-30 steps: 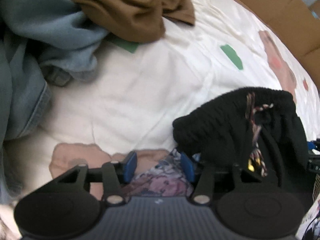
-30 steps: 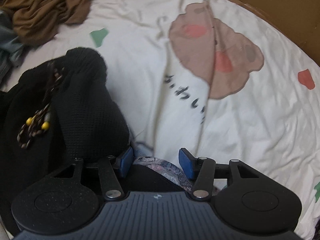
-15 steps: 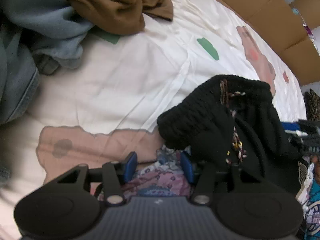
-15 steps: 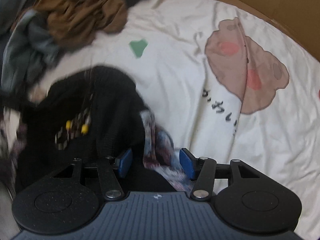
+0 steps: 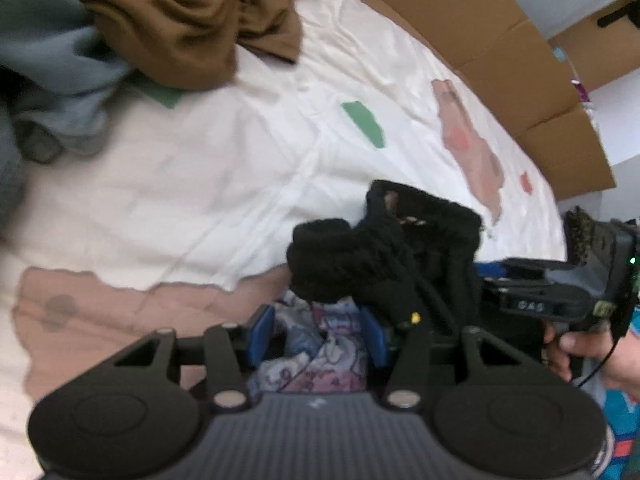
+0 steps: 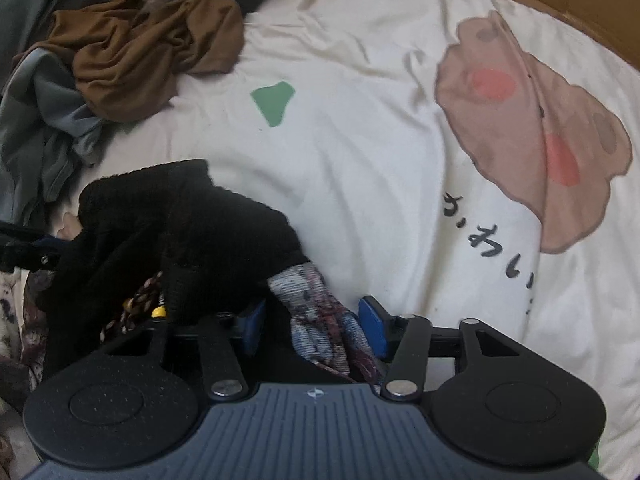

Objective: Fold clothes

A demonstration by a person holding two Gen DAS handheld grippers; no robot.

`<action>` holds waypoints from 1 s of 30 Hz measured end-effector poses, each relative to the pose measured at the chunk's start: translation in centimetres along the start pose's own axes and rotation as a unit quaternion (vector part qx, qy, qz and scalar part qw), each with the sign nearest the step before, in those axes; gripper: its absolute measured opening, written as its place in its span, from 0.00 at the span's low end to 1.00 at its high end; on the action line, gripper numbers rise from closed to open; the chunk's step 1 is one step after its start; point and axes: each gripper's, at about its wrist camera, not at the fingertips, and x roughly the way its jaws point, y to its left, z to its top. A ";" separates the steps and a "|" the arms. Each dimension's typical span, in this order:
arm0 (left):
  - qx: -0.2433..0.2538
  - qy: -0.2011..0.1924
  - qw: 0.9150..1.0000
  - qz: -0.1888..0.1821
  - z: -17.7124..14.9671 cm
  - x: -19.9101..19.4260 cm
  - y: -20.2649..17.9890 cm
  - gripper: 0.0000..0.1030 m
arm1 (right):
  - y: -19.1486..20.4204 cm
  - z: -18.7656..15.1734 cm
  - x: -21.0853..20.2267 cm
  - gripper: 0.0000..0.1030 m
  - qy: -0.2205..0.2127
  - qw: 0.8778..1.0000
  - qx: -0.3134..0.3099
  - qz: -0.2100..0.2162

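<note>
A garment with a black knit waistband (image 5: 360, 256) and flowery patterned cloth (image 5: 320, 360) hangs bunched between both grippers above the bed. My left gripper (image 5: 317, 336) is shut on the patterned cloth, its blue pads pressed into the folds. In the right wrist view the waistband (image 6: 180, 220) slumps to the left, and my right gripper (image 6: 312, 326) is shut on a strip of the patterned cloth (image 6: 320, 320). A braided drawstring with yellow beads (image 6: 136, 308) dangles under the black knit. A hand (image 5: 576, 344) holding the right gripper shows at the right edge of the left wrist view.
A white bedsheet (image 6: 360, 160) with pink bear and green prints lies underneath. A crumpled brown garment (image 6: 148, 48) and a blue-grey one (image 6: 40, 128) are piled at the far left. Cardboard (image 5: 500, 40) lines the bed's far side.
Both grippers rose with the garment and drew closer together. The black waistband bunched up between them, and the right gripper with its hand came into the left wrist view.
</note>
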 end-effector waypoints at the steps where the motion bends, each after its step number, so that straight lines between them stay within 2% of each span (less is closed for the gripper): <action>1: 0.008 0.002 1.000 -0.003 0.2 0.3 -0.4 0.50 | 0.0 0.0 -0.1 0.11 0.006 1.000 -0.005 0.008; 4: 0.009 0.009 1.000 -0.010 0.5 1.3 -0.8 0.55 | 0.5 0.3 -1.2 0.05 0.017 1.000 -0.020 0.003; 6: 0.003 0.014 1.000 -0.016 0.7 1.8 -0.8 0.53 | 0.8 0.6 -2.4 0.05 0.016 0.999 -0.031 -0.002; 7: 0.008 0.009 1.000 -0.017 0.9 1.5 -1.2 0.50 | 0.9 0.8 -3.0 0.04 0.016 0.999 -0.037 -0.005; 9: 0.020 -0.002 1.000 -0.020 1.4 0.9 -2.1 0.24 | 0.8 1.0 -4.1 0.04 0.019 0.998 -0.049 -0.017; 11: 0.031 -0.013 0.999 -0.023 1.8 0.4 -3.0 0.15 | 0.4 1.2 -5.5 0.03 0.019 0.998 -0.054 -0.036; 15: 0.055 -0.036 0.997 -0.029 2.8 -0.8 -4.9 0.13 | -0.8 1.4 -9.1 0.03 0.010 0.996 -0.044 -0.071; 21: 0.114 -0.069 0.990 -0.043 6.2 -2.5 -9.9 0.12 | -3.8 1.1 -15.0 0.03 -0.013 0.994 -0.038 -0.106; 30: 0.191 -0.081 0.976 -0.064 11.5 -0.6 -17.4 0.12 | -11.4 -1.1 -22.2 0.03 -0.066 0.981 0.037 -0.177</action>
